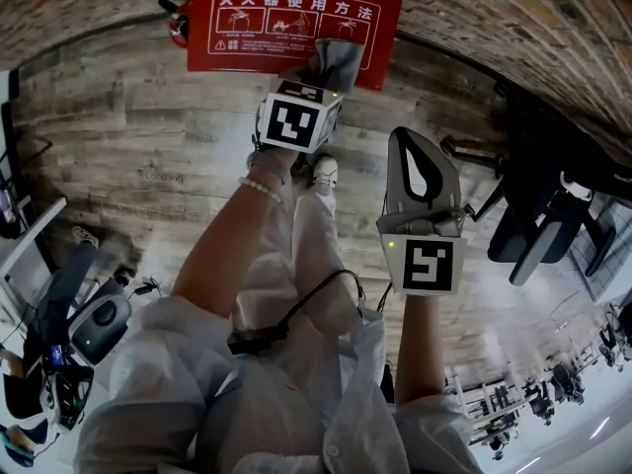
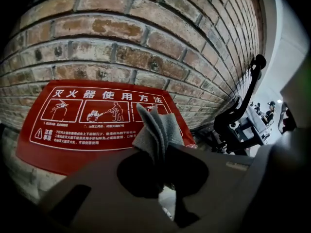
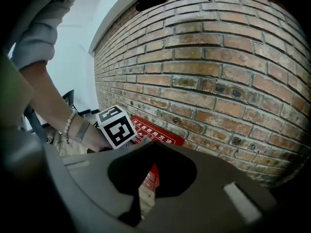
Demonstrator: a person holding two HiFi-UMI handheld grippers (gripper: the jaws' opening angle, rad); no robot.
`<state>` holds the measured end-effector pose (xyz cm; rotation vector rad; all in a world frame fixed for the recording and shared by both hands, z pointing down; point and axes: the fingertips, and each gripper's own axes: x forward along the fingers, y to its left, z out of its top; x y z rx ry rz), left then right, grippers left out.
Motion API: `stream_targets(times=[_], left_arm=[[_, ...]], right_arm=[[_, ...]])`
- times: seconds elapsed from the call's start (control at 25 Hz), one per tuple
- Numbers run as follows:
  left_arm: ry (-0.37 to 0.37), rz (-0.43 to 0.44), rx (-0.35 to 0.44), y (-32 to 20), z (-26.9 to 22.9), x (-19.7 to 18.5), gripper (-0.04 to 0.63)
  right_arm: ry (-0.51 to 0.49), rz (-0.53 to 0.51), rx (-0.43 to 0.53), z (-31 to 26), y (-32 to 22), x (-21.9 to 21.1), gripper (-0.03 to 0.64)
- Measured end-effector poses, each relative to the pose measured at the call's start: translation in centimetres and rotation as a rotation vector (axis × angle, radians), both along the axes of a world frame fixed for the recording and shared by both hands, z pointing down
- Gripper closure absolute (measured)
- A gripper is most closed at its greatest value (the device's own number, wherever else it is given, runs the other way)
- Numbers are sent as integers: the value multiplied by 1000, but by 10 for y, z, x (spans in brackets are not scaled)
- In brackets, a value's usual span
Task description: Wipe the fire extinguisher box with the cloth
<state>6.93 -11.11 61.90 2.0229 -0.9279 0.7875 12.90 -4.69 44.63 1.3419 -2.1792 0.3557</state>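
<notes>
Presently a folded grey cloth [image 2: 158,130] is clamped in the left gripper [image 1: 322,75] near the right edge of the red fire extinguisher box [image 2: 87,149]. The right gripper [image 1: 413,142] is closed on nothing. If it is only shallowly pinched, the cloth could be dragged free by wiping.

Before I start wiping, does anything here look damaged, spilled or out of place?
Nothing stands out. The red fire extinguisher box by the brick wall shows no damage or spill. The left gripper is shut on the grey cloth, bunched in folds, over the box; the right gripper is shut and empty.
</notes>
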Motion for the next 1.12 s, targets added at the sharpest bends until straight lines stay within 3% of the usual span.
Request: stream_targets(times=[1.12], left_arm=[[-69, -274, 2, -17, 0, -151, 583]], right_arm=[[-8, -176, -9, 4, -19, -80, 609]])
